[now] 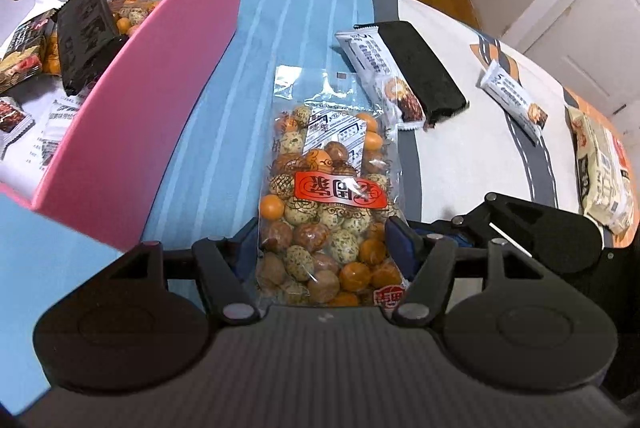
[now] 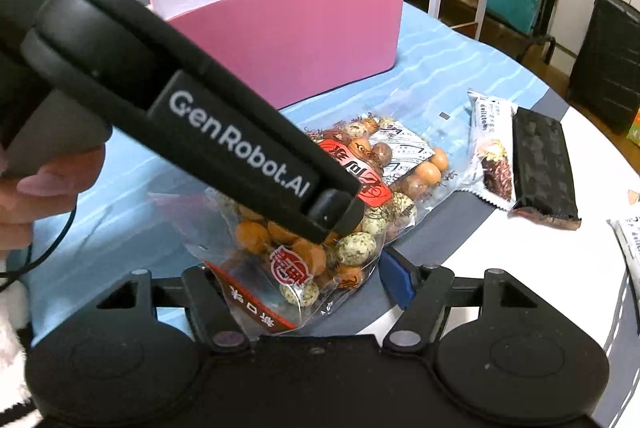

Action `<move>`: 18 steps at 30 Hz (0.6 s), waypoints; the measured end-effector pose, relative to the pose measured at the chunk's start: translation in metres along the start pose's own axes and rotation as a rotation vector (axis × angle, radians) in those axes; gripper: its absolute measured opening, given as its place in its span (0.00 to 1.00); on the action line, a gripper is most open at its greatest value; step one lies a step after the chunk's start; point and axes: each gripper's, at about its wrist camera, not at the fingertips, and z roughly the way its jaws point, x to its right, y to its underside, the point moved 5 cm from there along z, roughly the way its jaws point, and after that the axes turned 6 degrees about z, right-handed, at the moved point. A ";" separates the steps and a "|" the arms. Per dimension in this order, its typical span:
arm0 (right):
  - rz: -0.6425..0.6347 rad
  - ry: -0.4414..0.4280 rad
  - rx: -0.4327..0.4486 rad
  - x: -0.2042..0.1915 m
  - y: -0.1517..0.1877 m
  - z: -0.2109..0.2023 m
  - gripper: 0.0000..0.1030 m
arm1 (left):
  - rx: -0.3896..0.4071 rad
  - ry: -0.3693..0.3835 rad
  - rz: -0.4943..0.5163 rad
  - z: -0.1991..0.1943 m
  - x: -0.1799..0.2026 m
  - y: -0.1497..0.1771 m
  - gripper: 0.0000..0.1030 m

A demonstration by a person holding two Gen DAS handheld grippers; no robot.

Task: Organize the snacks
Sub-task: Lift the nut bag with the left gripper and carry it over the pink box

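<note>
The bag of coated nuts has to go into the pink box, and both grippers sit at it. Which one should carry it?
Left, probably: the left gripper straddles the bag of coated nuts squarely, with the pink box right beside it.

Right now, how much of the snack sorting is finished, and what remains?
Done: several packets already lie in the pink box. In hand: the bag of coated nuts sits between the fingers of the left gripper, with the right gripper at its end. Left: two white bars, a black packet and a beige pack on the table.
</note>
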 end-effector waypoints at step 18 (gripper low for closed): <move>0.016 -0.028 -0.047 -0.022 -0.003 -0.025 0.69 | -0.002 0.023 0.031 -0.059 0.010 0.037 0.62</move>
